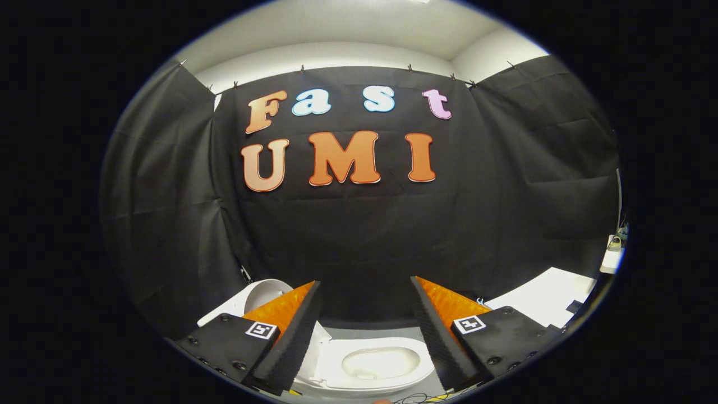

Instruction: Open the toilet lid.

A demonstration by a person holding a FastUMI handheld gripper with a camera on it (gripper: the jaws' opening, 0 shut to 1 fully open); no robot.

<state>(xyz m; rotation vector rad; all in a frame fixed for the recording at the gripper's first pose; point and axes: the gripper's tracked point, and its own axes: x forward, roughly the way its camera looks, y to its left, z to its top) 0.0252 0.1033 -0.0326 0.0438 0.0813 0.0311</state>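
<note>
While the tongs [364, 331] are held wide apart, nothing is gripped | toilet [381, 365] is seen below, between the fingers, seat ring exposed, bowl white inside | lid [263, 294] is raised behind the left finger.

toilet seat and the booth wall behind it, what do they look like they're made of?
Toilet seat, seen between the open gripper's fingers: looks like glossy white moulded plastic, possibly ceramic underneath; smooth with soft highlights. The lid beside the left finger looks the same. Booth wall: matte black cloth, judging by creases, hanging folds and clips along the top.
</note>
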